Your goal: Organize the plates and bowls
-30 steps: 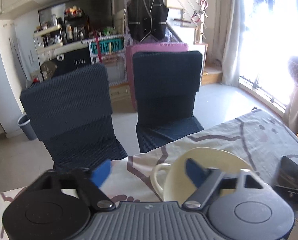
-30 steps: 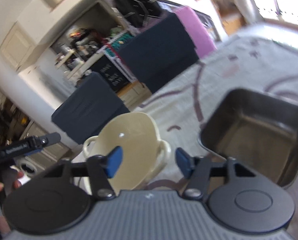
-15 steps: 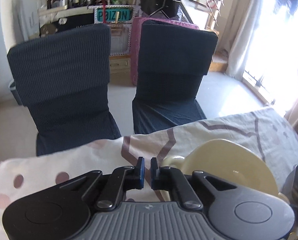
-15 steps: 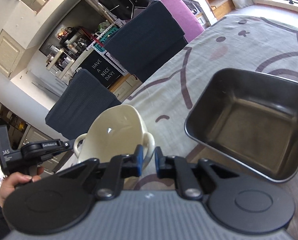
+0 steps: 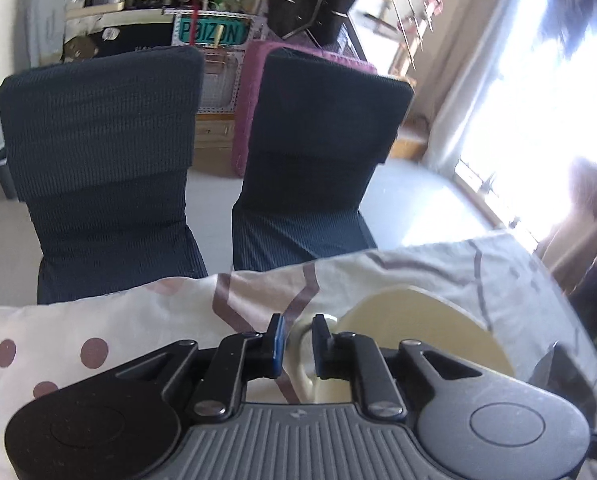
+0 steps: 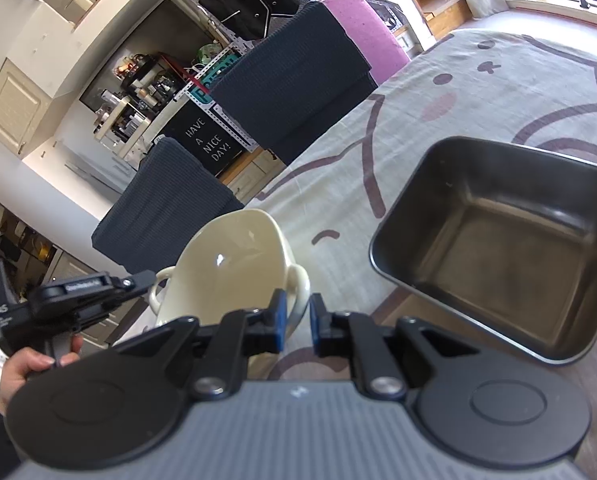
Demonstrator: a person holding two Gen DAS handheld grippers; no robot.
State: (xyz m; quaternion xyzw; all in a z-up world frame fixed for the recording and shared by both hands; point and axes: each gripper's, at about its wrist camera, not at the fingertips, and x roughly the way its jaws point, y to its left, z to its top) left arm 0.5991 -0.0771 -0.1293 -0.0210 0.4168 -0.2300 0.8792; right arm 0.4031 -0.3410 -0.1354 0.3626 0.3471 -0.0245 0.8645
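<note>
Ahead and right of the right gripper (image 6: 296, 320), on the cloth-covered worktop (image 6: 498, 92): a square metal tray (image 6: 494, 256), empty. Just ahead and left: a cream two-handled bowl (image 6: 234, 264), tilted, apparently lifted. Right gripper clamped on its near handle (image 6: 300, 284); left gripper (image 5: 298, 344) narrowed around the far handle (image 5: 298, 332), jaws just eased slightly apart, handle between them, pad contact unclear. Judged early: bowl grasped from both sides, not yet placed; stacking or setting into the tray left.
</note>
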